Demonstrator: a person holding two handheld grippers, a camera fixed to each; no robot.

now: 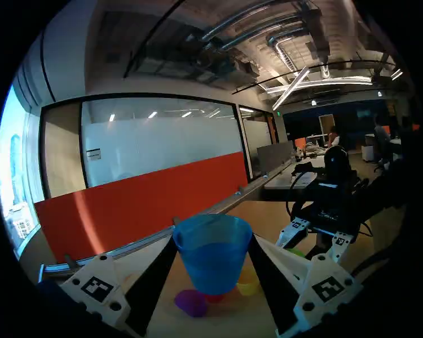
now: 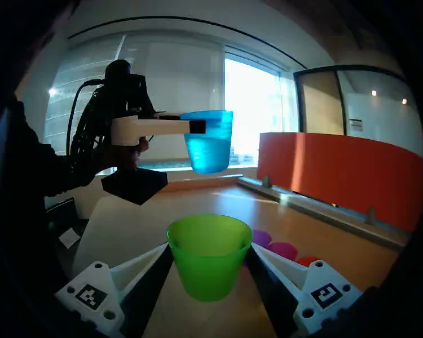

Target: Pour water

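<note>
My left gripper (image 1: 212,243) is shut on a translucent blue cup (image 1: 212,267), which is upright and holds water. In the right gripper view the same blue cup (image 2: 209,143) hangs high in the left gripper (image 2: 203,126), held by a person's hand, above and beyond the green cup. My right gripper (image 2: 210,248) is shut on an upright green cup (image 2: 210,265) just over the wooden table (image 2: 302,219). I cannot see inside the green cup. The right gripper (image 1: 318,235) also appears farther off in the left gripper view.
Small purple (image 1: 190,302), red (image 1: 214,297) and yellow (image 1: 248,286) cups sit on the table below the blue cup. An orange partition wall (image 2: 347,169) and a metal rail (image 2: 318,211) border the table. A dark-sleeved arm (image 2: 36,169) is at the left.
</note>
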